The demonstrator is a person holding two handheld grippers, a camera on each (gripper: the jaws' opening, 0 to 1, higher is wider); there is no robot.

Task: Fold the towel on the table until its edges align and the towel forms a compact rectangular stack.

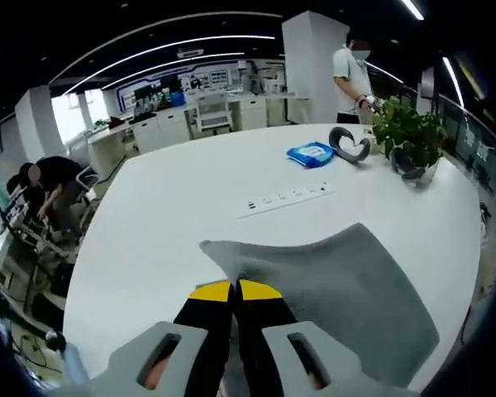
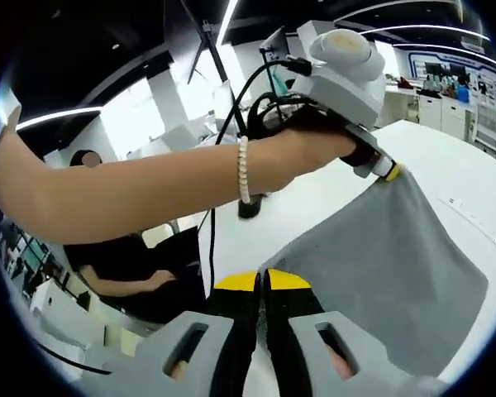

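Two views examined, left gripper view first. Noted left gripper (image 1: pixel 234 289): black jaws with yellow tips, pressed together on an edge of the grey towel (image 1: pixel 347 285). Towel soft, napped, matte; spread flat across the white tabletop (image 1: pixel 174 223) with one corner peaked up at the jaws. Tabletop smooth, glossy, rounded at its far edge. Logged on it: a recessed socket strip (image 1: pixel 285 198), a blue packet (image 1: pixel 311 154), a grey curved object (image 1: pixel 350 143) of unclear kind, and a leafy potted plant (image 1: pixel 409 136). Standing person (image 1: pixel 351 78) beyond the far edge; seated person (image 1: pixel 54 186) off the side.

Right gripper view next. Right gripper (image 2: pixel 260 285), same black-and-yellow jaws, closed on the towel (image 2: pixel 397 273) at its near edge. Seen additionally: the left gripper (image 2: pixel 386 171) from outside, white-bodied, held by a hand (image 2: pixel 310 149), pinching a raised towel corner; cloth draped taut between both grips. Beaded bracelet (image 2: pixel 244 169) on the wrist.
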